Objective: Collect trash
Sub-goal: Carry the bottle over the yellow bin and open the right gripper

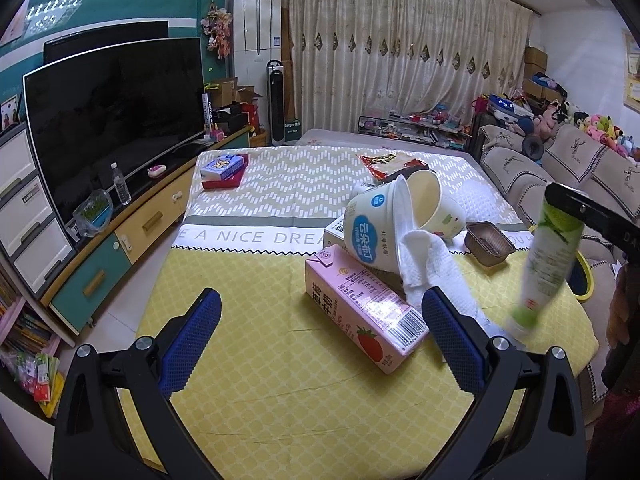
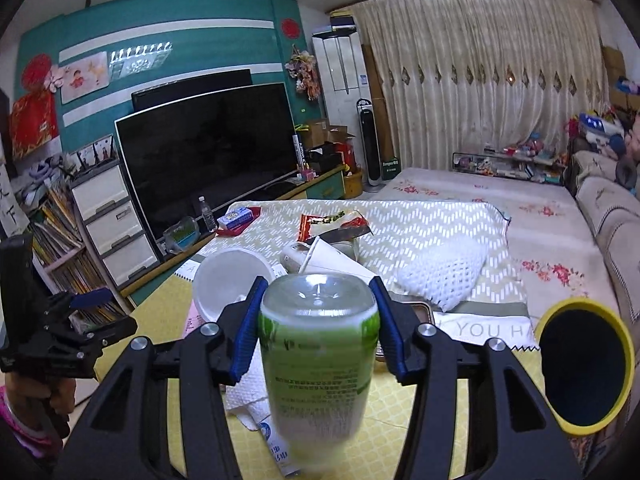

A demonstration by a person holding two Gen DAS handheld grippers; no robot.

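My right gripper (image 2: 318, 286) is shut on a green-labelled plastic bottle (image 2: 320, 344), which hangs tilted with its cap end down above the yellow tablecloth (image 1: 248, 360). The left wrist view shows that bottle (image 1: 548, 264) at the right, clamped at its upper end by the right gripper (image 1: 564, 208). My left gripper (image 1: 322, 300) is open and holds nothing. A pink strawberry milk carton (image 1: 360, 308) lies beside its right finger. Behind the carton lie a tipped white cup with a blue label (image 1: 372, 228), a beige bowl (image 1: 436, 208), a crumpled paper towel (image 1: 432, 264) and a foil tray (image 1: 490, 242).
A yellow-rimmed bin (image 2: 576, 302) stands off the table's right side. A red snack wrapper (image 1: 388, 162) and a blue box on a red one (image 1: 224, 168) lie farther back. A television (image 1: 116, 120) on a low cabinet is at the left, a sofa (image 1: 560, 160) at the right.
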